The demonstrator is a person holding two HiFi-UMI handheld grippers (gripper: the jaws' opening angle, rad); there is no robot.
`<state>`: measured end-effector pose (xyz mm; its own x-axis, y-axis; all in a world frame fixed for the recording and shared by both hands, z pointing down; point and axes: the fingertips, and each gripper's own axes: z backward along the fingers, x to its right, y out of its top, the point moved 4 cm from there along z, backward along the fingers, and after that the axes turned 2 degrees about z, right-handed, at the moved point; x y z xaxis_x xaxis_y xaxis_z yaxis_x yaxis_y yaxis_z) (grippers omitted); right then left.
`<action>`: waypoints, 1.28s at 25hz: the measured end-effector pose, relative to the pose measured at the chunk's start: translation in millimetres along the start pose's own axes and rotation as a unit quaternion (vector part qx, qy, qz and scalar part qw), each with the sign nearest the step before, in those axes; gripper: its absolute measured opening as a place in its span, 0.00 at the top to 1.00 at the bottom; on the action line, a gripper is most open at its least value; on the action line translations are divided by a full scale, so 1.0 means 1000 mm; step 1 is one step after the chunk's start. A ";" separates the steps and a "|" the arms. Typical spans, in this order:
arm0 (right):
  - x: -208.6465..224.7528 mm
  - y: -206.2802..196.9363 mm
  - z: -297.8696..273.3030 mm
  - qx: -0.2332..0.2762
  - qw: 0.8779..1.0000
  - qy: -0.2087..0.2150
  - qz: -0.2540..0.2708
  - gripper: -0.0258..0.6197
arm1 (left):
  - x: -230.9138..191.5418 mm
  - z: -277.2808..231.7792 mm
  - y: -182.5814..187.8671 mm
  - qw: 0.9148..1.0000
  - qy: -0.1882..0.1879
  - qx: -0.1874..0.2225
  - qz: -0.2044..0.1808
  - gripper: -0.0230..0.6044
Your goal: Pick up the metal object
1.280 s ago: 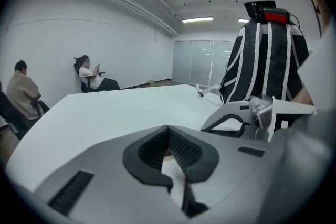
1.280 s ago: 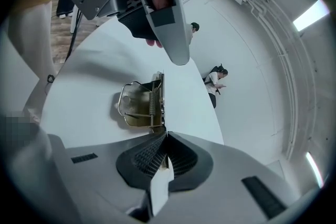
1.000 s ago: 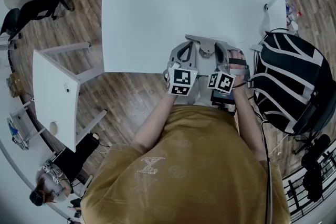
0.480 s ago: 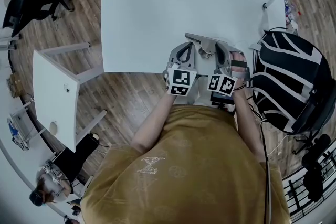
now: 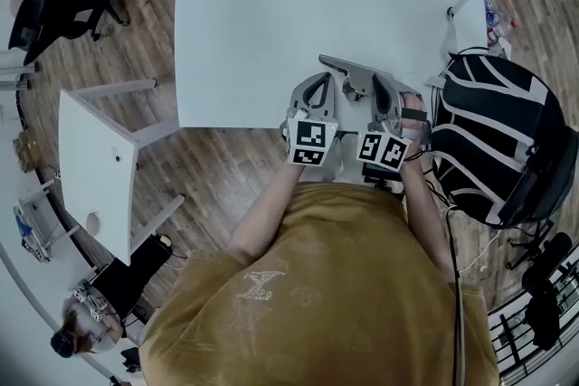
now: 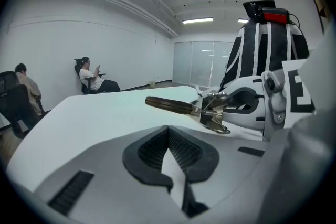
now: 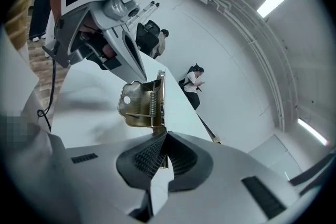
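The metal object is a brass-coloured spring clamp with a dark handle. It sits over the near edge of the white table. My right gripper is shut on its lower edge, and the spring and plate stand just beyond the pads. The handle points left, across the front of my left gripper. That gripper is shut with nothing in it, and its pads meet. In the left gripper view the clamp hangs a short way ahead and to the right.
A black-and-white backpack rests on a chair close to my right. A smaller white table stands on the wooden floor to the left. Small items lie at the table's far right edge. Seated people are far off.
Almost nothing has moved. My right gripper has drawn back slightly toward the person with the clamp still in it. The left gripper has held its place.
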<state>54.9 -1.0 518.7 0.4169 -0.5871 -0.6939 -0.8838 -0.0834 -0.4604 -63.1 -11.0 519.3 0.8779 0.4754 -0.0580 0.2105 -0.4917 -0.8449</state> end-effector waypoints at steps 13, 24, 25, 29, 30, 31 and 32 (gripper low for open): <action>0.040 0.022 0.033 0.038 0.997 -0.052 -0.036 0.95 | 0.006 0.022 0.047 0.998 0.022 0.057 -0.027 0.95; 0.080 0.042 0.058 0.075 0.991 -0.086 -0.069 0.95 | 0.007 0.047 0.098 0.991 0.042 0.125 -0.032 0.95; 0.082 0.043 0.061 0.077 0.990 -0.086 -0.075 0.95 | 0.009 0.049 0.101 0.990 0.043 0.129 -0.031 0.95; 0.097 0.048 0.064 0.092 0.986 -0.094 -0.102 0.95 | 0.011 0.050 0.117 0.987 0.047 0.149 -0.033 0.95; 0.101 0.050 0.066 0.096 0.985 -0.097 -0.108 0.95 | 0.011 0.051 0.122 0.986 0.047 0.153 -0.034 0.95; 0.105 0.053 0.068 0.100 0.983 -0.101 -0.113 0.95 | 0.011 0.052 0.126 0.986 0.048 0.157 -0.036 0.95; 0.109 0.056 0.071 0.103 0.982 -0.104 -0.118 0.95 | 0.011 0.055 0.130 0.985 0.048 0.162 -0.037 0.95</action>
<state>66.2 -13.0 378.1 0.6585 -0.3919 -0.6425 -0.7044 -0.0202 -0.7095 -49.8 -30.1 379.3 0.9055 0.4216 0.0473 0.1405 -0.1927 -0.9711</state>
